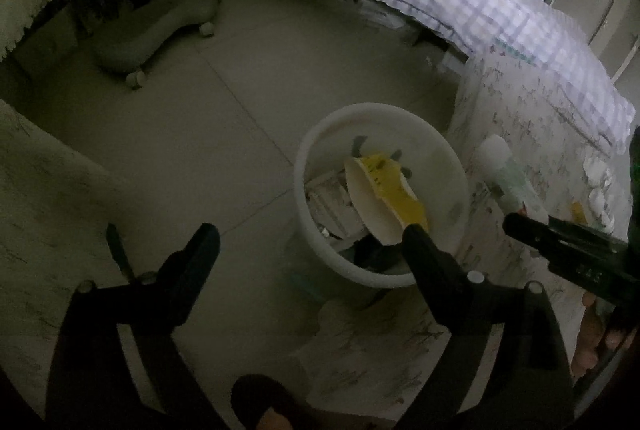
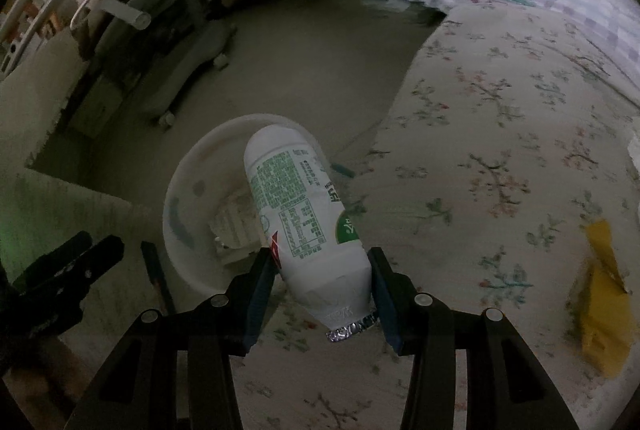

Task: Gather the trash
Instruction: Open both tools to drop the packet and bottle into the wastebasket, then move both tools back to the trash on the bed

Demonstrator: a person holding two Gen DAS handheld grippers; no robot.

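**Bottle sits just short of the bin mouth**

Left tongs [image 1: 310, 234] gape wide, holding nothing, over the floor at the white bin [image 1: 320, 137]; one finger overlaps a crushed yellow cup [image 1: 384, 189], which is already inside. Right tongs [image 2: 322, 270] clamp the white bottle [image 2: 296, 197] near its foil neck. Its long axis runs away from me, base over the bin [image 2: 176, 189] rim. Bin lies ahead-left; right is nearer. Yellow scrap [image 2: 604, 294] waits on the floral bench [image 2: 500, 133].

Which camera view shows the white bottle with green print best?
The right wrist view: the white bottle fills the centre, held between the right hand-held gripper fingers, label and foil-sealed mouth visible. The left wrist view shows only part of the bottle, blurred, near the right edge.
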